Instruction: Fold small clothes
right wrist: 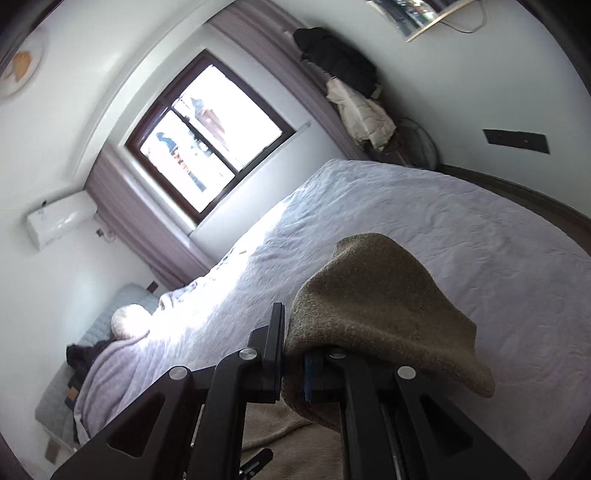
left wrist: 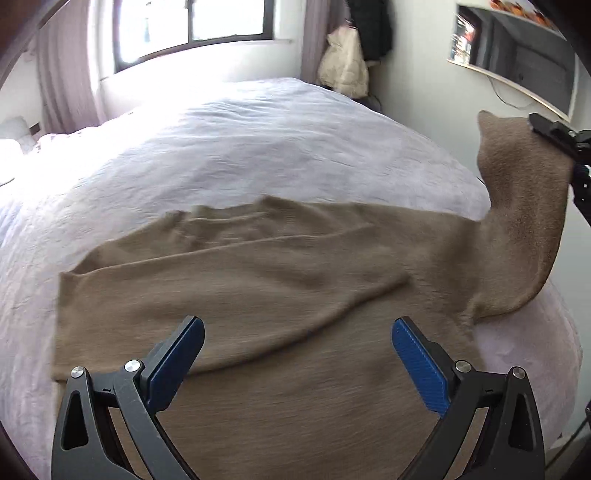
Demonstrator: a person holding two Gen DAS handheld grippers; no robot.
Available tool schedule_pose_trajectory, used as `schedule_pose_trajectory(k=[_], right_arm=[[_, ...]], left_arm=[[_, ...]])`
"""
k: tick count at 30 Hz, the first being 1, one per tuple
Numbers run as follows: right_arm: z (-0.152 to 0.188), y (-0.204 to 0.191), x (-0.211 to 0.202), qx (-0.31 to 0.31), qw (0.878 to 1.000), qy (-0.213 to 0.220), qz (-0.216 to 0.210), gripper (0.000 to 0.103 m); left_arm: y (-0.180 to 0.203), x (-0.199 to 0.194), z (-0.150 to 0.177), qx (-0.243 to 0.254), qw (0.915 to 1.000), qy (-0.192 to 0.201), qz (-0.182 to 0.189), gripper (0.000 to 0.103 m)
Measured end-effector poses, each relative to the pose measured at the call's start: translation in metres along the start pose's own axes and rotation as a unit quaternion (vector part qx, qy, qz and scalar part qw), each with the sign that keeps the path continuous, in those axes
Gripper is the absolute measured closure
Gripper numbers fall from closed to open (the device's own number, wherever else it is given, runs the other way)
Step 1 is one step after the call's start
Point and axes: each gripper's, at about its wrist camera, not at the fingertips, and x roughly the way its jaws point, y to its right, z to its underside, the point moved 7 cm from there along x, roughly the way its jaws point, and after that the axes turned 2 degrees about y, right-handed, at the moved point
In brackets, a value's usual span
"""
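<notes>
A brown knitted sweater [left wrist: 280, 295] lies spread on the bed's pale lilac cover [left wrist: 240, 147]. My left gripper [left wrist: 297, 350] is open, with blue pads, and hovers empty over the sweater's near part. My right gripper [left wrist: 554, 136] is at the far right and holds one end of the sweater lifted off the bed. In the right wrist view my right gripper [right wrist: 293, 343] is shut on that brown fabric [right wrist: 380, 306], which drapes over its right finger.
The bed [right wrist: 461, 229] reaches back to a window [left wrist: 192, 22] with purple curtains. Pillows [right wrist: 129, 321] lie at its head. Clothes hang in the far corner [left wrist: 354, 55]. A wall shelf [left wrist: 517, 62] is on the right.
</notes>
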Motion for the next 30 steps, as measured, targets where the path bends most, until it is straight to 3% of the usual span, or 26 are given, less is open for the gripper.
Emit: schedule_pose_trajectory(k=[4, 8, 11, 14, 15, 17, 19, 20, 23, 24, 25, 26, 30], right_arm=[[0.044, -0.065, 0.060, -0.077, 0.995, -0.059, -0.030, 0.094], [0.119, -0.123, 0.119, -0.164, 0.976, -0.134, -0.049, 0.094], [0.183, -0.135, 0.158, -0.193, 0.956, -0.214, -0.050, 0.091], [0.235, -0.112, 0.187, -0.186, 0.936, -0.299, -0.011, 0.089], [0.241, -0.101, 0.188, -0.174, 0.935, -0.309, -0.006, 0.086], [0.235, -0.090, 0.184, -0.133, 0.945, -0.299, -0.019, 0.079], [0.219, -0.079, 0.175, -0.084, 0.955, -0.285, -0.020, 0.059], [0.209, -0.075, 0.173, -0.062, 0.959, -0.275, -0.019, 0.054], [0.182, -0.058, 0.174, 0.034, 0.969, -0.245, -0.019, 0.052], [0.177, -0.054, 0.178, 0.069, 0.968, -0.240, -0.020, 0.057], [0.175, -0.053, 0.181, 0.084, 0.967, -0.239, -0.013, 0.079], [0.175, -0.055, 0.185, 0.080, 0.968, -0.237, -0.003, 0.090], [0.180, -0.108, 0.196, -0.049, 0.971, -0.232, -0.026, 0.094]], left_arm=[[-0.071, -0.011, 0.011, -0.055, 0.9981, 0.001, -0.029, 0.001], [-0.136, -0.012, 0.030, -0.102, 0.9925, -0.002, -0.067, 0.001], [-0.167, -0.003, 0.051, -0.124, 0.9885, -0.018, -0.085, 0.001], [-0.188, 0.015, 0.076, -0.148, 0.9839, -0.048, -0.088, 0.001], [-0.193, 0.020, 0.084, -0.159, 0.9824, -0.056, -0.080, 0.001], [-0.201, 0.025, 0.090, -0.178, 0.9809, -0.050, -0.060, 0.001], [-0.198, 0.027, 0.091, -0.179, 0.9811, -0.042, -0.059, 0.001], [-0.197, 0.028, 0.091, -0.175, 0.9818, -0.040, -0.062, 0.001], [-0.198, 0.027, 0.091, -0.173, 0.9823, -0.033, -0.063, 0.001], [-0.200, 0.026, 0.090, -0.179, 0.9816, -0.033, -0.059, 0.001], [-0.200, 0.021, 0.092, -0.183, 0.9809, -0.033, -0.056, 0.001], [-0.201, 0.019, 0.092, -0.189, 0.9801, -0.032, -0.052, 0.001], [-0.209, -0.005, 0.090, -0.193, 0.9794, -0.017, -0.056, 0.001]])
